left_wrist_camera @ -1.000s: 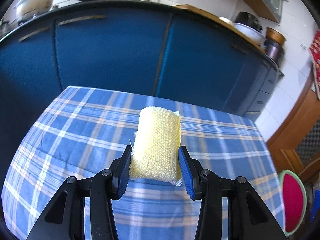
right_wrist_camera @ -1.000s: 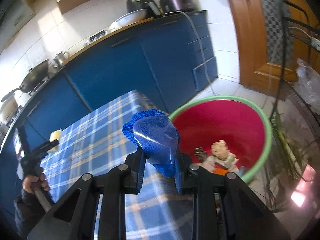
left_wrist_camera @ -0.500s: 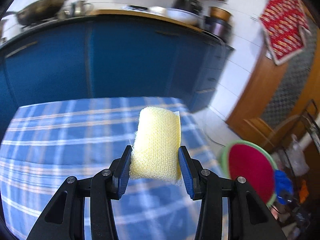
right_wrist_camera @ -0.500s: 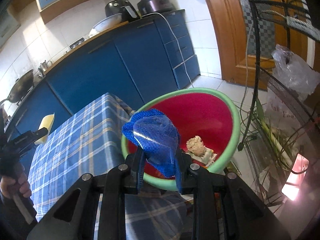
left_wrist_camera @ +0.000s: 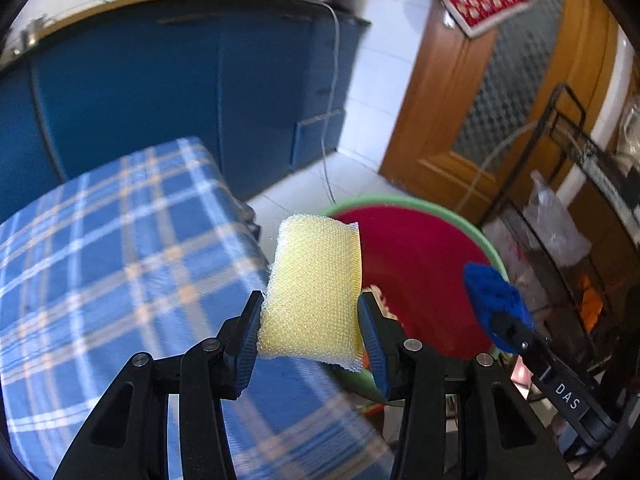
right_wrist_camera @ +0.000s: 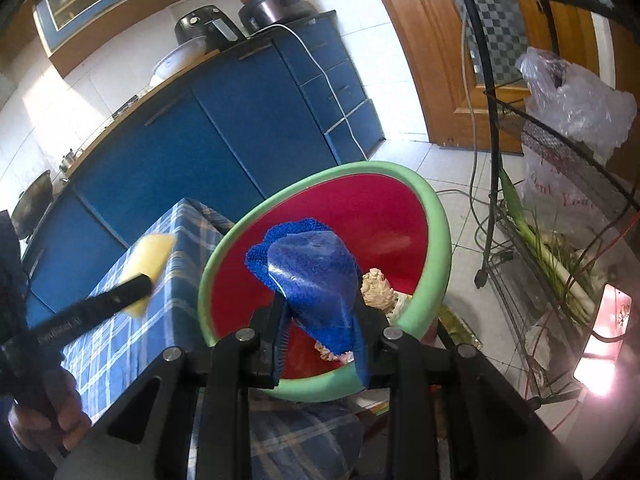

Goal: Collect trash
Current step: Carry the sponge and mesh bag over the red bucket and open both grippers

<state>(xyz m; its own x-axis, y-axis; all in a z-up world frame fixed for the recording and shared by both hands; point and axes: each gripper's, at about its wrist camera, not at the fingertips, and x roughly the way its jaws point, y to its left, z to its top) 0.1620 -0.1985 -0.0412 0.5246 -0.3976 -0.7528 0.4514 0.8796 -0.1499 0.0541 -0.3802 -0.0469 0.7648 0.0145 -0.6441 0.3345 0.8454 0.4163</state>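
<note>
Two scourers, one per gripper: the left gripper clamps a yellow sponge, the right gripper a blue one, above the red bin holding crumpled scraps.

A home kitchen: blue cabinets under a worktop with cookers (wok too), checked tablecloth.

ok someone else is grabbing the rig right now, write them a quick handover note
Left gripper: shut on the yellow sponge, held at the table's edge, short of the bin.
Right gripper: shut on the blue scrubber, held over the red bin.
Done: both pieces are picked up; some trash already lies in the bin.
Left: release the blue scrubber into the bin, then bring the yellow sponge over it and drop that too.
</note>
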